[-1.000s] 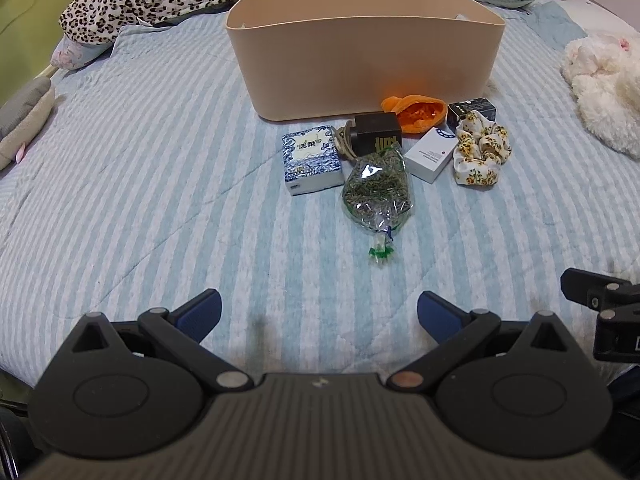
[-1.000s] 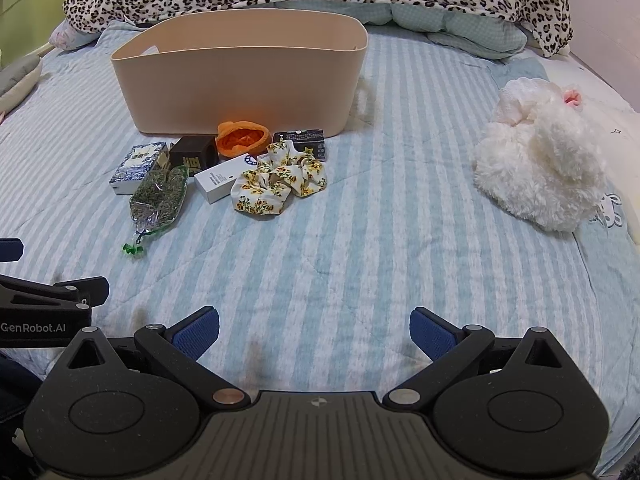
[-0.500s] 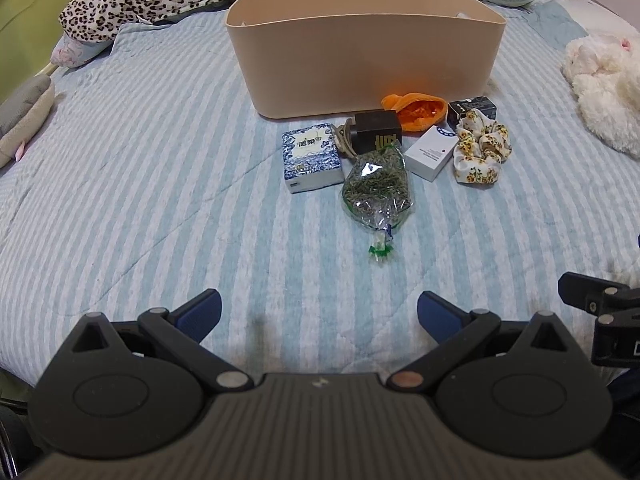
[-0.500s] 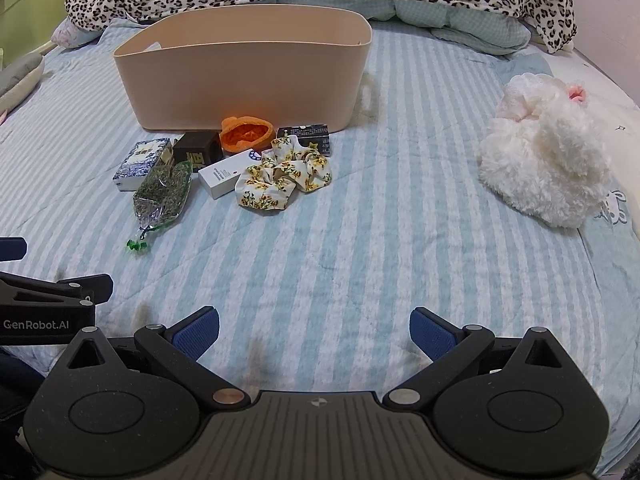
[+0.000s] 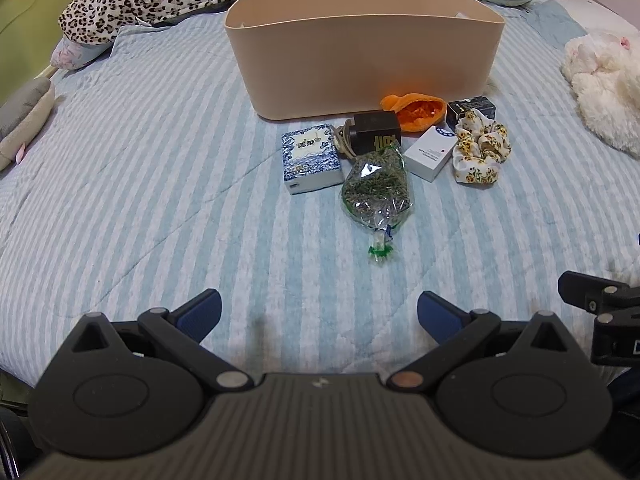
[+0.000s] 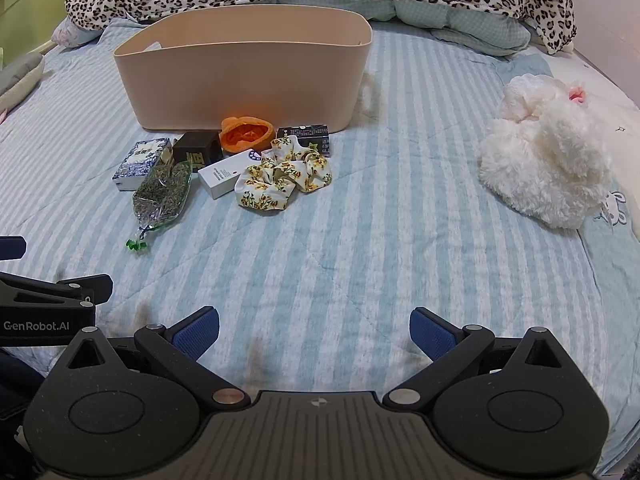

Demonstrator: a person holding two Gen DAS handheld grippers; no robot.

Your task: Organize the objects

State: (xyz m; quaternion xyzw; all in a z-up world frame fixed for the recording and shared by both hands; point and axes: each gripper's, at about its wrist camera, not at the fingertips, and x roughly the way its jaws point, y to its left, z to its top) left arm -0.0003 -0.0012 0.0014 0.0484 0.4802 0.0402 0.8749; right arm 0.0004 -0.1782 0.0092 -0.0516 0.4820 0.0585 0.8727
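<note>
The tall beige plastic bin (image 5: 362,48) hid its own inside. Before it on the striped blue bed (image 6: 360,248) lay a blue-and-white patterned box (image 5: 311,158), a clear bag of dried herbs (image 5: 377,190) and a floral fabric scrunchie (image 6: 282,176). Left tongs (image 5: 319,314) and right tongs (image 6: 314,330) gaped wide, empty; "GenRobot.AI" showed.

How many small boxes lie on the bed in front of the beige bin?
4: blue patterned box leftmost, dark brown box beside it, white box next to the scrunchie, black box behind it. Others may be hidden.
</note>
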